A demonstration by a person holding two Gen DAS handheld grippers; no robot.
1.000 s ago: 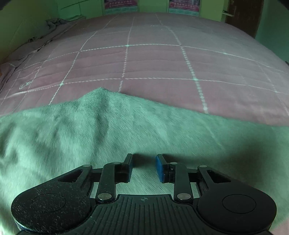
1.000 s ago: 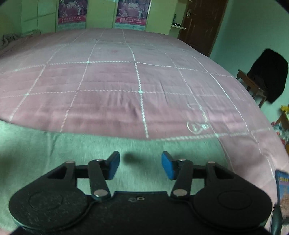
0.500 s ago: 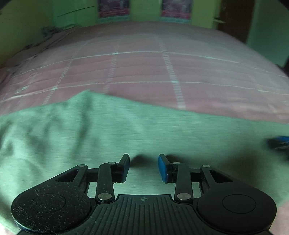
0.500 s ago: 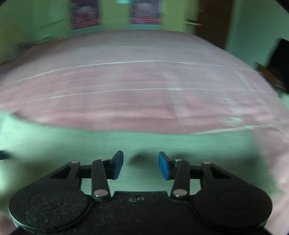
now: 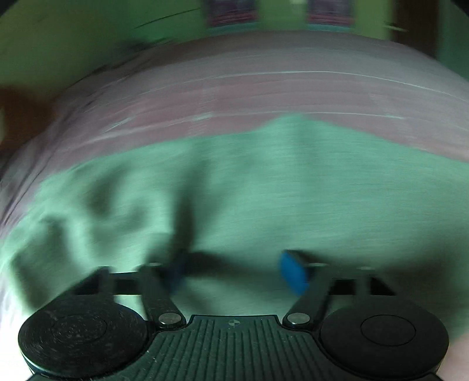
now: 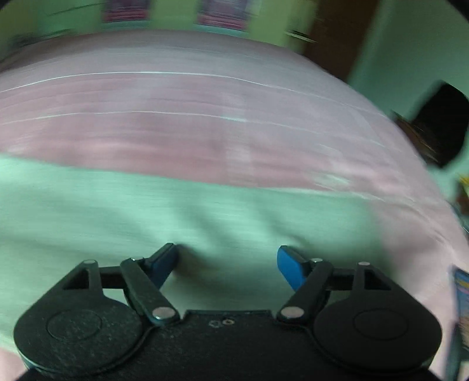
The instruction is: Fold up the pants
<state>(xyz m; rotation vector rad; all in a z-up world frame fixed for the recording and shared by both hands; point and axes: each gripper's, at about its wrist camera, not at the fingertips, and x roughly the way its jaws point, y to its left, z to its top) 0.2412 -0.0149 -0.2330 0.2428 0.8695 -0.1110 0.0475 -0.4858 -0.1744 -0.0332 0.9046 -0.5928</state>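
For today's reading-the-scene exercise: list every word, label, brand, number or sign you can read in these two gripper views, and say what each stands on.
No text can be read in either view.
Wall posters beyond the bed: print may be there, but motion blur smears it.
Colourful printed item at the right edge: blurred and cut off, unreadable.
Green pants: no label shows.
Left gripper and right gripper: no readable brand, only a small round mark on the left one's body.

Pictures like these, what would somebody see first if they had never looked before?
First the big green pants, spread low across the pink checked bedspread and creased on the left. Next, the blue-tipped left gripper and right gripper, each wide open just over the cloth and holding nothing. Everything looks smeared with blur.
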